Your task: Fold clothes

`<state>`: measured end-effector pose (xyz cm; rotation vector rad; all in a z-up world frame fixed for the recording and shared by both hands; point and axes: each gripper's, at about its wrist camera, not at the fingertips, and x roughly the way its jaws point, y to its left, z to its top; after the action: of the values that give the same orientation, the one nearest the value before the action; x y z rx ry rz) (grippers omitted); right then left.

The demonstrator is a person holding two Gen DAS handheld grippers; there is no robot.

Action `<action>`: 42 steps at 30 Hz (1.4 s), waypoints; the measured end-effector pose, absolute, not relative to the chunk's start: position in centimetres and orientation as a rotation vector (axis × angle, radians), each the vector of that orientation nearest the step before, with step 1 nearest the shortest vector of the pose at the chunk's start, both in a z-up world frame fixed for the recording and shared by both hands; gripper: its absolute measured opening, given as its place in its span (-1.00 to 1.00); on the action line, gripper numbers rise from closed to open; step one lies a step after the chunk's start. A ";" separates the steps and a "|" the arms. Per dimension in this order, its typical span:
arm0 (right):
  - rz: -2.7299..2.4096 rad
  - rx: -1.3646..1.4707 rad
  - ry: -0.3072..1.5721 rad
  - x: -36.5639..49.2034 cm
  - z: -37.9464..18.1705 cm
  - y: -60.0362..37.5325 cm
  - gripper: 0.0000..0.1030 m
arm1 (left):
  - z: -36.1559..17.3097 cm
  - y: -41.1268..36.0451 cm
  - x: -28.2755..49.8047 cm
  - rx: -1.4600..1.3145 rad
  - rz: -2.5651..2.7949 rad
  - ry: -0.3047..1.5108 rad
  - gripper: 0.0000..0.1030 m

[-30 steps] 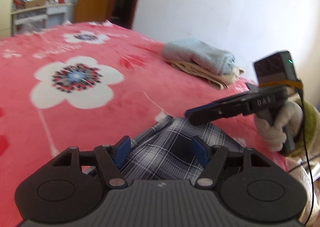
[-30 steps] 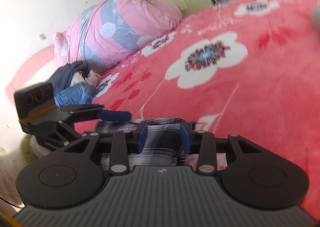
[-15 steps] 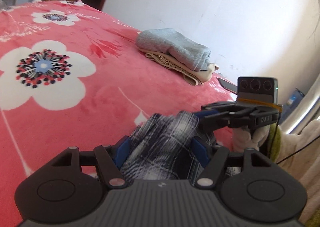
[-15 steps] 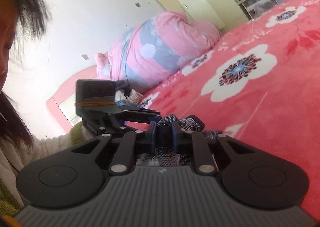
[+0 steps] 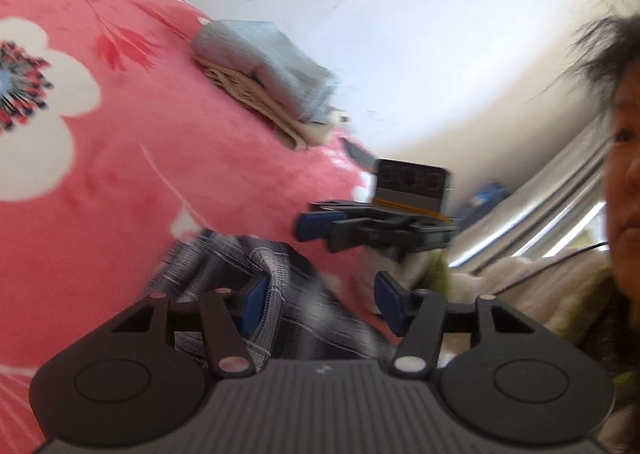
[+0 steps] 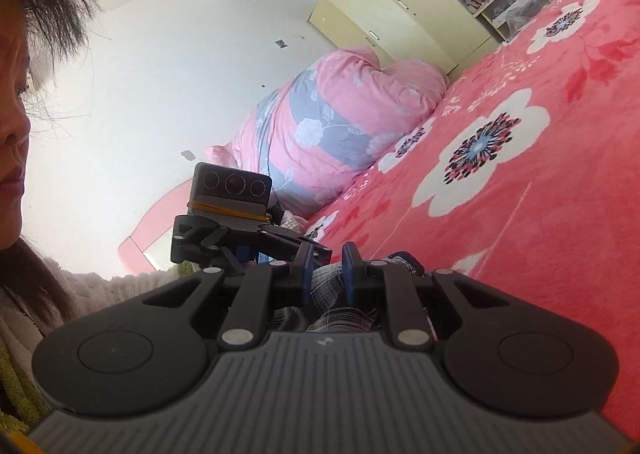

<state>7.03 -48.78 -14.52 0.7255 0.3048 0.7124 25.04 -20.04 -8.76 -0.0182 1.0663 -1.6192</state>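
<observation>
A dark plaid garment point(image 5: 240, 266) lies bunched on the pink flowered bed point(image 5: 120, 158), near its edge. My left gripper point(image 5: 320, 302) hangs over it with its jaws closing. The cloth reaches the left pad while the right pad stands clear of it. In the right wrist view my right gripper point(image 6: 327, 274) has its blue pads close together, with plaid cloth point(image 6: 340, 314) in the narrow gap. Both grippers face each other across the garment: the right gripper point(image 5: 320, 226) shows in the left view and the left gripper point(image 6: 288, 244) in the right view.
A folded stack of grey and beige clothes point(image 5: 264, 74) sits further along the bed edge, with a phone point(image 5: 358, 154) beside it. A rolled pink quilt point(image 6: 340, 126) lies at the head end, and a cupboard point(image 6: 400, 14) stands behind. The person's face is close at the side.
Both views swung toward the person. The right gripper's pads closed from wide apart onto the plaid cloth, which bunched up. The left gripper's pads came slightly closer together.
</observation>
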 end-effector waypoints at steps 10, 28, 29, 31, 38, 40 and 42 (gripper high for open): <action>0.696 0.805 0.279 7.1 -15.4 -50.0 -0.68 | -10.7 -21.8 27.8 -0.032 -1.552 1.122 0.45; 0.672 0.878 0.286 7.8 -16.5 -51.0 -0.67 | -10.6 -22.0 27.5 -0.015 -1.592 1.194 0.42; 0.670 0.887 0.286 7.9 -16.6 -51.1 -0.67 | -10.2 -21.5 27.9 -0.021 -1.565 1.181 0.45; 0.665 0.905 0.287 8.0 -16.8 -51.3 -0.66 | -9.5 -20.6 28.6 -0.034 -1.512 1.155 0.46; 0.659 0.919 0.284 8.1 -17.1 -51.6 -0.66 | -5.6 -16.4 27.9 -0.106 -1.379 1.018 0.48; 0.652 0.935 0.291 8.3 -17.3 -51.8 -0.65 | -4.4 -14.7 26.2 -0.104 -1.344 0.966 0.47; 0.642 0.952 0.301 8.5 -17.7 -52.1 -0.66 | -3.8 -12.6 24.2 -0.120 -1.275 0.936 0.46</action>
<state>8.45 -52.05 -17.65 0.9521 0.3006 0.6420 24.20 -12.55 -3.79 -0.1195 0.9357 -1.2748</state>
